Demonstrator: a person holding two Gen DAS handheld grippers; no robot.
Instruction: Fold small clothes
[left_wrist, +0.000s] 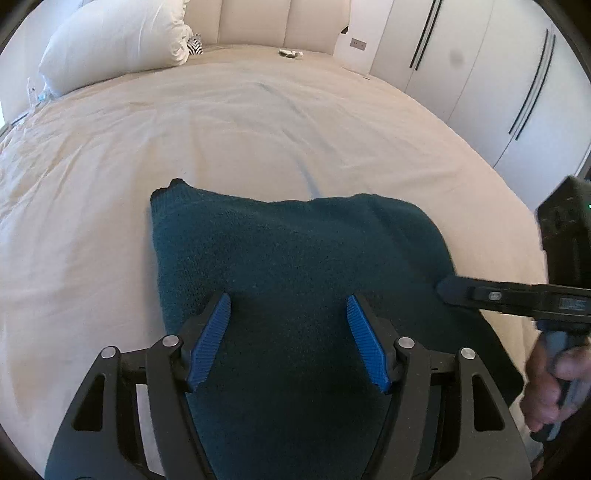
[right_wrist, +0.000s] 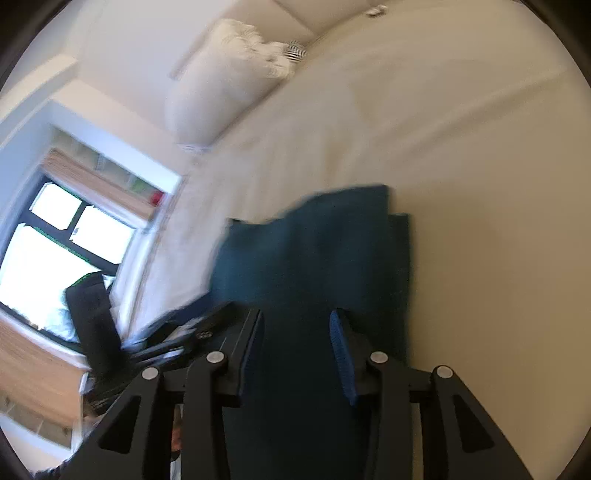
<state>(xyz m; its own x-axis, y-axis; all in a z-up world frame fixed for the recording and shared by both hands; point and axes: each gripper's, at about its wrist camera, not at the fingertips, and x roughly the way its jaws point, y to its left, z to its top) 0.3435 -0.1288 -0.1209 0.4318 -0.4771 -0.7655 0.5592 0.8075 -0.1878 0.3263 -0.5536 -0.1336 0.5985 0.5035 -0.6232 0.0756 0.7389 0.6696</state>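
Note:
A dark teal knitted garment lies folded on the cream bed sheet. My left gripper is open, its blue pads just above the garment's near part, holding nothing. My right gripper reaches in from the right, its black finger at the garment's right edge. In the right wrist view, which is blurred, the right gripper is open over the garment, with the left gripper at the lower left.
A white pillow leans on the padded headboard at the far left. White wardrobe doors stand to the right of the bed. A small object lies near the headboard. A window is left of the bed.

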